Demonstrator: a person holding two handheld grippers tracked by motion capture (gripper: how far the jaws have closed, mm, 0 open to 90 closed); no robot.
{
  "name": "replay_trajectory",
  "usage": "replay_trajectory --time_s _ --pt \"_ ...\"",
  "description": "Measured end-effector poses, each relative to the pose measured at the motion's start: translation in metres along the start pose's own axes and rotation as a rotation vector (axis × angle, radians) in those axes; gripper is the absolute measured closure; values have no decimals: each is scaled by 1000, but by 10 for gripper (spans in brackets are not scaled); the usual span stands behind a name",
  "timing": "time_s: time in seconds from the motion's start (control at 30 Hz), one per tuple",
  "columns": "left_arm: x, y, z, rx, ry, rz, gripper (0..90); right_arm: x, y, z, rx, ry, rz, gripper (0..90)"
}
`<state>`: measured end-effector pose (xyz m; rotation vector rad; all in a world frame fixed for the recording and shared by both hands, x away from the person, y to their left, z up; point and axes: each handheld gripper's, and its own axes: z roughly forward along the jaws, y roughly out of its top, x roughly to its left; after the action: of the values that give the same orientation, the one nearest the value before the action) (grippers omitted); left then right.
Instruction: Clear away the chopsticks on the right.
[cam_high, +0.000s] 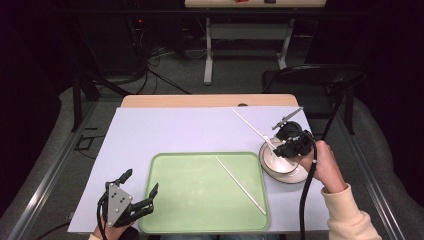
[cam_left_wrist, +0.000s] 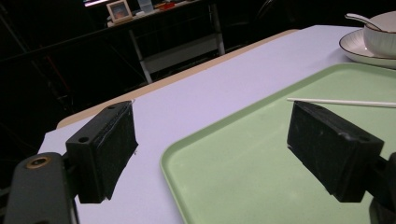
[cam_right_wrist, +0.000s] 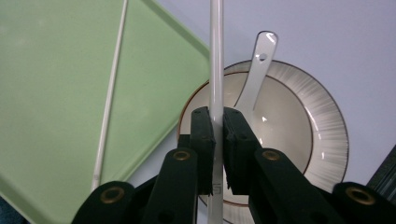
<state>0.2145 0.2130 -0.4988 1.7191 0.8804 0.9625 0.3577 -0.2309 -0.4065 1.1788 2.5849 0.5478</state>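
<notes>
chopsticks: two. one (cam_high: 240, 185) lies slantwise on the green tray (cam_high: 165, 210), lower centre of the high view; the other (cam_high: 252, 128) is pinched between the right gripper (cam_right_wrist: 218, 140) jaws, over the bowl (cam_right_wrist: 289, 140) at centre right. one bowl on one plate (cam_left_wrist: 357, 50), one spoon (cam_right_wrist: 254, 77) resting in the bowl. left gripper (cam_high: 139, 192) at lower left, jaws spread wide, straddling the tray's near left corner, holding nothing. pale lilac mat (cam_high: 175, 130) covers a wooden table (cam_high: 200, 100). dark room; second table (cam_high: 250, 4) at the top edge, chair (cam_high: 320, 77) at upper right.
</notes>
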Motion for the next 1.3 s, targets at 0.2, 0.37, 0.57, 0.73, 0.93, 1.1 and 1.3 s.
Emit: replay_trajectory --time_s 0.2,0.37,0.57,0.73,0.93,1.1,1.3 --pt "0 0 0 -2 1 -3 154 15 -5 11 32 24 -14 838" --pt "0 0 0 -4 1 -3 153 25 -7 19 46 31 -21 837" --pt "0 0 -1 -6 0 -3 154 41 -9 31 82 44 -33 837" --pt "0 0 0 -6 0 -2 154 50 -12 41 99 54 -29 837" --pt "0 0 0 -3 -4 3 153 57 -17 59 141 78 -14 836" --pt "-1 0 0 -2 -3 7 153 63 -21 74 186 87 4 836" --pt "-1 1 0 -7 -2 1 153 63 -26 88 223 93 21 835"
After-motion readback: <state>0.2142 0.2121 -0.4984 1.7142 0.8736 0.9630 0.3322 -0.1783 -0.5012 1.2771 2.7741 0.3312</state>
